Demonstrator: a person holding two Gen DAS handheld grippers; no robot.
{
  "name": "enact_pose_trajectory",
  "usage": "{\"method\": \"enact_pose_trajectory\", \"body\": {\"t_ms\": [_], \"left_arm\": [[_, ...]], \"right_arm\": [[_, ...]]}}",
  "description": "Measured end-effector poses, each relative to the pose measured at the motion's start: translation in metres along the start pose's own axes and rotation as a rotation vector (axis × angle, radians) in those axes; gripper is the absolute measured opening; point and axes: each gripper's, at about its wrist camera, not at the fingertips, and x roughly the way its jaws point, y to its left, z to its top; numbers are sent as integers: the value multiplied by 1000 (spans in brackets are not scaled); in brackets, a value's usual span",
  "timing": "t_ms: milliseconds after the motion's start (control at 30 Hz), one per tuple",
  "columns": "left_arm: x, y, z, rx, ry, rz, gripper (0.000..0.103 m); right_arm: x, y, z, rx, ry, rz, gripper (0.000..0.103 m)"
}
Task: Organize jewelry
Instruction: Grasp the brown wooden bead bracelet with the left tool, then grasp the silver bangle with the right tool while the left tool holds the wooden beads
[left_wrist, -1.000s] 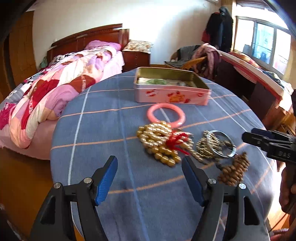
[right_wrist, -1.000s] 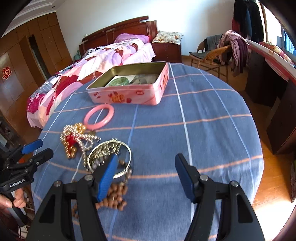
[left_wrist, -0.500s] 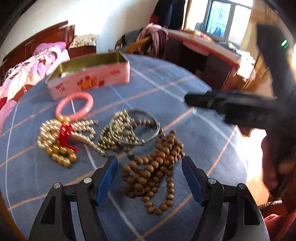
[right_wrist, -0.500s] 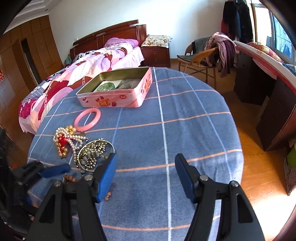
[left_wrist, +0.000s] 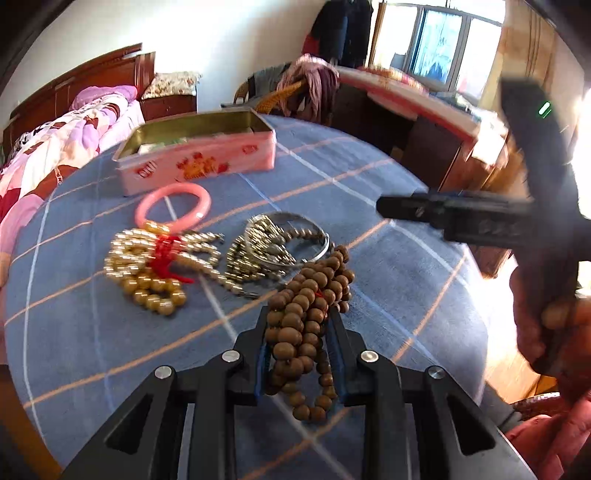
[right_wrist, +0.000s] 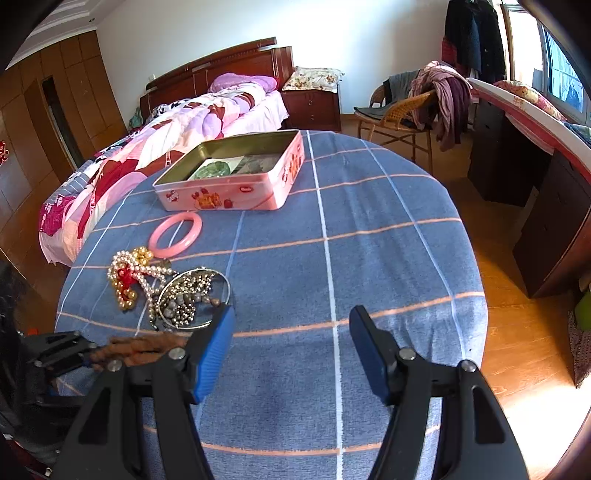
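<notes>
A brown wooden bead string (left_wrist: 299, 317) lies at the near end of the jewelry pile on the blue cloth. My left gripper (left_wrist: 298, 318) has its jaws closing on it, with the blue pads against the beads on both sides. In the right wrist view the left gripper (right_wrist: 55, 352) shows at the lower left with the blurred beads (right_wrist: 140, 345). My right gripper (right_wrist: 291, 317) stands open over bare cloth, with nothing between its fingers. The open pink tin (left_wrist: 195, 158) (right_wrist: 236, 192) sits at the far side of the table.
A pink bangle (left_wrist: 173, 203), a gold bead pile with a red tassel (left_wrist: 147, 266) and a silver bangle over metallic beads (left_wrist: 284, 240) lie between the tin and the wooden beads. A bed (right_wrist: 166, 125) stands beyond the table, a chair (right_wrist: 399, 110) and desk to the right.
My left gripper swung right across the jewelry to the wooden bead string and its jaws came together around it. The right gripper kept nearly still and open.
</notes>
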Motion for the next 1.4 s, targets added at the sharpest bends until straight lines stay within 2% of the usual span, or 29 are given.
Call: {"method": "enact_pose_trajectory", "body": {"t_ms": [133, 200, 300, 367, 433, 667, 833, 900, 967, 1000, 1133, 1233, 1400], "left_arm": [[-26, 17, 0, -34, -73, 27, 27], [-35, 32, 1, -93, -104, 43, 27], [-45, 52, 4, -163, -146, 82, 27], [-48, 61, 5, -185, -160, 115, 27], [-47, 66, 7, -194, -162, 134, 28], [-42, 74, 5, -211, -147, 145, 28], [-43, 77, 4, -223, -147, 143, 28], [-44, 78, 4, -225, -150, 140, 28], [-44, 79, 3, -227, -148, 144, 28], [-44, 80, 3, -230, -147, 144, 28], [-46, 81, 3, -235, -149, 146, 28], [-48, 81, 4, -239, -155, 153, 28], [-49, 82, 4, -238, -154, 153, 28]], "right_arm": [[5, 1, 1, 23, 12, 43, 68], [9, 5, 3, 32, 19, 84, 68], [19, 19, 6, 15, 35, 128, 74], [31, 31, 8, -21, 52, 127, 81], [40, 42, 10, -45, 73, 143, 81], [63, 64, 11, -94, 131, 142, 95], [66, 72, 11, -145, 145, 109, 95], [65, 74, 10, -163, 143, 98, 90], [64, 74, 9, -182, 138, 86, 80], [63, 74, 9, -184, 137, 83, 79], [62, 67, 10, -151, 128, 116, 78], [59, 59, 12, -99, 123, 156, 72], [54, 55, 11, -84, 104, 136, 72]]}}
